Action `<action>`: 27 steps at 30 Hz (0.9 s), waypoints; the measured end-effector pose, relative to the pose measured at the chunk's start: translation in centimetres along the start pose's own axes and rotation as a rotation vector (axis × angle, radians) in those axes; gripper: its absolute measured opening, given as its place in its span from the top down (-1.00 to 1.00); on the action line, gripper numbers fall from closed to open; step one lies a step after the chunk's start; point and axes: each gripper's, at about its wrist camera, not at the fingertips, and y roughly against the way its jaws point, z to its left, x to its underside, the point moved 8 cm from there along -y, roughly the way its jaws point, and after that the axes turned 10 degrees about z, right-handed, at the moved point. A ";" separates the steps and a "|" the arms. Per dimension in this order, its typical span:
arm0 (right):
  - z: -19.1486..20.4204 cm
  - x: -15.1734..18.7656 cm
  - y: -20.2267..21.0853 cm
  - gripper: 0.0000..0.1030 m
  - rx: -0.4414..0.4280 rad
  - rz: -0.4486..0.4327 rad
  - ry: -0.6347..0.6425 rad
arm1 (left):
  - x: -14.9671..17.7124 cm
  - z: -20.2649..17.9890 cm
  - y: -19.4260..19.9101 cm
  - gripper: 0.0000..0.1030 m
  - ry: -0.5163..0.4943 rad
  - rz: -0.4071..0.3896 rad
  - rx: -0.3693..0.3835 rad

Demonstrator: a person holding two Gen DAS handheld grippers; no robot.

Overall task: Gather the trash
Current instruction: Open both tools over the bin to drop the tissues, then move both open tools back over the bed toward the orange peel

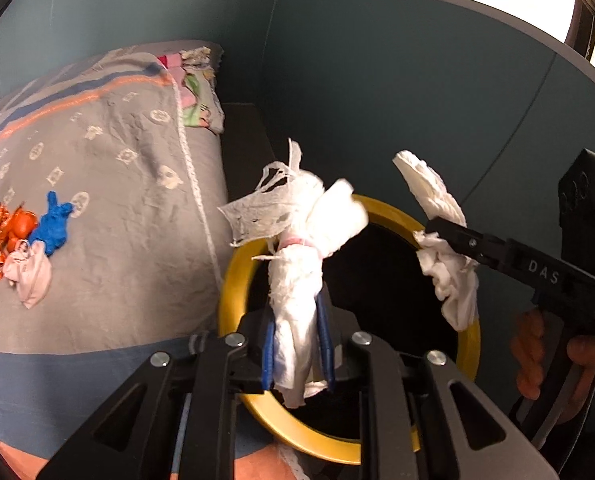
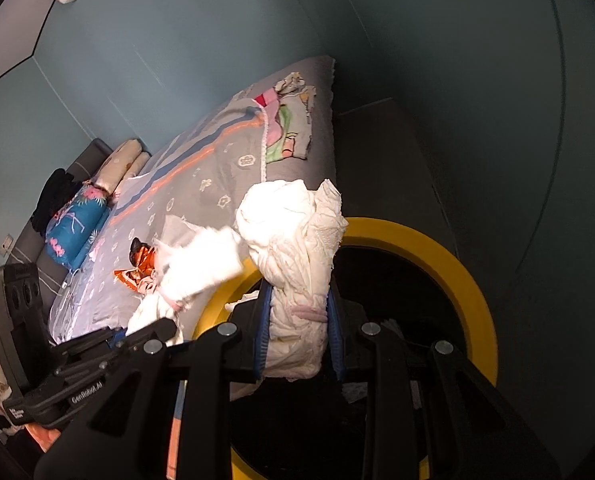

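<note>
Bed (image 1: 97,152) litter includes a blue glove (image 1: 53,224), left view only.

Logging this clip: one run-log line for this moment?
left hand-held gripper: shut on white tissue wad | right hand-held gripper: shut on cream paper wad | both over yellow-rimmed bin

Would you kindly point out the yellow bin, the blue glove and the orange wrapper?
yellow bin (image 1: 233,280), left wrist view, on its left rim.
blue glove (image 1: 53,226), left wrist view, on its palm.
orange wrapper (image 2: 143,262), right wrist view, on its crinkled middle.
</note>
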 end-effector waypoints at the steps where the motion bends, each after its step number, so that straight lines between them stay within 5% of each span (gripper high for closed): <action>1: -0.2 -0.1 -0.1 0.52 -0.003 0.001 -0.004 | 0.2 -0.1 -0.1 0.63 -0.002 0.005 0.003; 8: -0.5 -0.5 -0.3 0.40 -0.006 -0.008 -0.025 | 0.5 0.3 0.4 0.03 0.025 -0.005 0.021; 13: -0.8 -0.5 0.1 0.15 -0.004 -0.022 -0.049 | 0.5 1.3 1.7 -0.30 0.063 -0.042 0.031; 27: 3.3 -1.5 0.0 -0.36 -0.052 -0.027 0.024 | 1.6 7.2 5.6 -0.55 0.152 -0.115 -0.074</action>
